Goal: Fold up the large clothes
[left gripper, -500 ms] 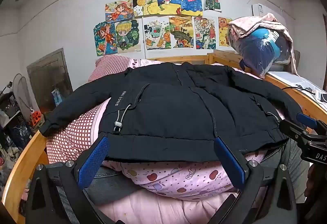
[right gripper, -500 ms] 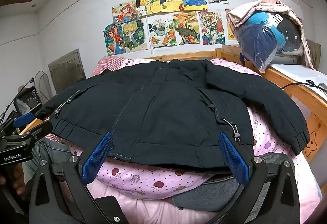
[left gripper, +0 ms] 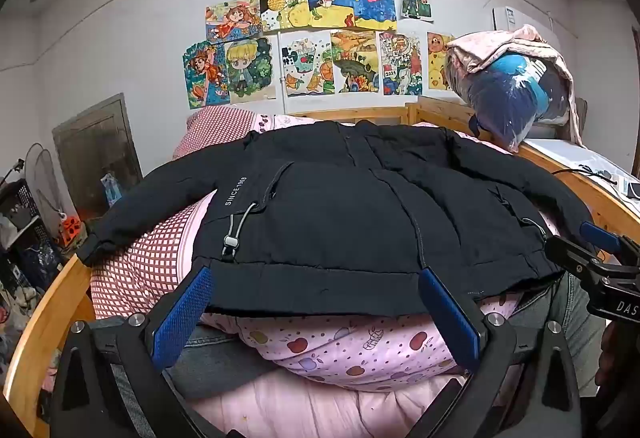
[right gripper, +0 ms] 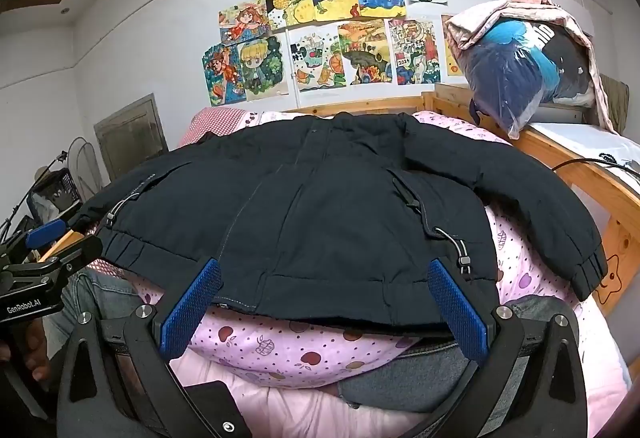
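Just then the black jacket (left gripper: pixel 352 214) lay spread front-up across the bed, over a pink fruit-print quilt (left gripper: pixel 360 350), its hem toward the person and its collar toward the wooden headboard (left gripper: pixel 360 115). Both sleeves were stretched out to the sides; one cuff hung near the bed's curved wooden rail (left gripper: pixel 44 318), the other reached toward the rail on the far side of the jacket (right gripper: pixel 616 238).

At the jacket's hem the left gripper (left gripper: pixel 316 312) hovered with its jaws spread wide, the blue pads (left gripper: pixel 182 318) flanking the hem's near edge and holding nothing. The right gripper (right gripper: pixel 324 308) stood the same way further along the hem, jaws wide apart and empty, blue pads (right gripper: pixel 456 310) just in front of the fabric. Whether any pad actually touched the cloth, I could not tell.

Beyond the jacket's collar, a red checked pillow (left gripper: pixel 216 128) sat by the headboard, and children's drawings (left gripper: pixel 320 34) covered the wall above it. Off to the side of the jacket's collar end, a bundle of clothes in a plastic bag (right gripper: pixel 520 70) was piled on a desk (right gripper: pixel 584 142) beside the bed.
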Tool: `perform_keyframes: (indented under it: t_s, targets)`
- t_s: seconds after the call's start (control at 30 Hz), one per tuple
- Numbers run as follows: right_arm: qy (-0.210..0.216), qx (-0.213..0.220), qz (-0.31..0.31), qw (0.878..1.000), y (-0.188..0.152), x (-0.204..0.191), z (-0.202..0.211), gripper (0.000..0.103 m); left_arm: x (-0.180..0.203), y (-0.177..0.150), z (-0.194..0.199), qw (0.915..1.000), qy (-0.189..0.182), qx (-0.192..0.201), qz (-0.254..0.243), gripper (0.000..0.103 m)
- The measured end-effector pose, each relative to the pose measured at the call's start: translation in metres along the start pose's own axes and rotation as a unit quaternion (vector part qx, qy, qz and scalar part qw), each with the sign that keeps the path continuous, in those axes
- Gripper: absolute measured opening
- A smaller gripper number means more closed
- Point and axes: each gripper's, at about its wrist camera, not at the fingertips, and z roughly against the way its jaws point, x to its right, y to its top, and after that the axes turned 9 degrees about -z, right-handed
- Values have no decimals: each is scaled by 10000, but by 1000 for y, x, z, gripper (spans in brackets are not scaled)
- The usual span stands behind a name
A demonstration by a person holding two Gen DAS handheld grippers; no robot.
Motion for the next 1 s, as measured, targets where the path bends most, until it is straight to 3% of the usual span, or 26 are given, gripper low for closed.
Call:
perform_keyframes:
  t_s: [0.7, 1.0]
  targets:
    - [-91, -113, 26, 9999, -3, 5, -11, 102, 1, -1, -1, 10000, -20, -62, 4, 103]
    - [-1179, -408, 390, 9914, 14, 5, -35, 102, -19, 1, -33, 9992, 158, -336, 140, 103]
